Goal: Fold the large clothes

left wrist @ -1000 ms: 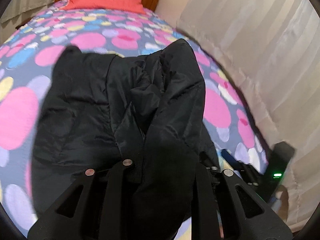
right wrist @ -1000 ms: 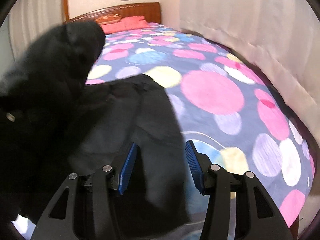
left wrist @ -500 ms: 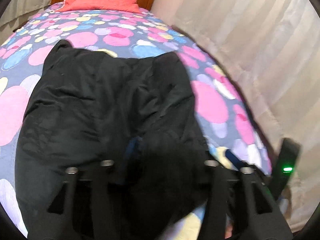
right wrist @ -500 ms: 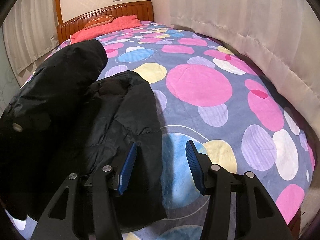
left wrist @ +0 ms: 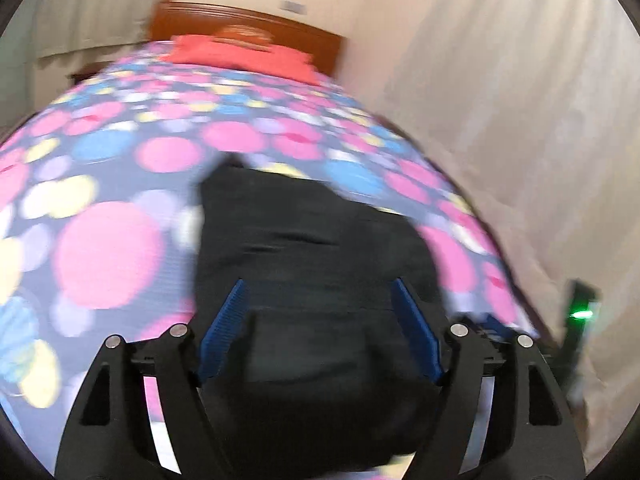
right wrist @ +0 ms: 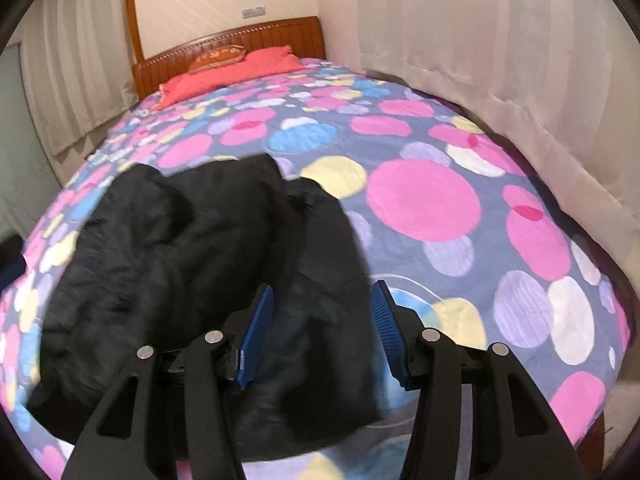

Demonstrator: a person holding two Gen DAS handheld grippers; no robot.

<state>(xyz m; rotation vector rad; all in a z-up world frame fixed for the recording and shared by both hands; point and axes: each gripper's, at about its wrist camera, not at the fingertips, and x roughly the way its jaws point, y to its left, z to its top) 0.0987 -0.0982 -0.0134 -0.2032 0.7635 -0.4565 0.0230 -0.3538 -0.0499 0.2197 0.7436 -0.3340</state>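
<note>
Lying across the near end of the bed (right wrist: 420, 200), the black jacket (right wrist: 192, 248) now sits doubled over itself, a thick flap resting on the lower layer. A second ago my left tongs (left wrist: 320, 320) were clamped on a lifted handful of it; half a second ago the cloth still filled them. Now their blue pads (left wrist: 224, 320) stand wide apart with nothing between, the jacket only spread beneath, so I judge the flap has been let go and this fold is laid. My right tongs (right wrist: 322, 328) are apart as well, as they were in both earlier frames, hovering over the jacket's right edge in the lower middle of the frame.

My left view is smeared by motion and shows the jacket as one dark slab with few creases to read. It does show, at the lower right of the frame, a dark device with a green light (left wrist: 580, 314) beside the curtain (left wrist: 520, 120). My right view is sharper: it shows the overlap of the layers, the rumpled bulk at centre left, and the red pillow (right wrist: 232, 72) against the wooden headboard (right wrist: 280, 34) at upper centre.
</note>
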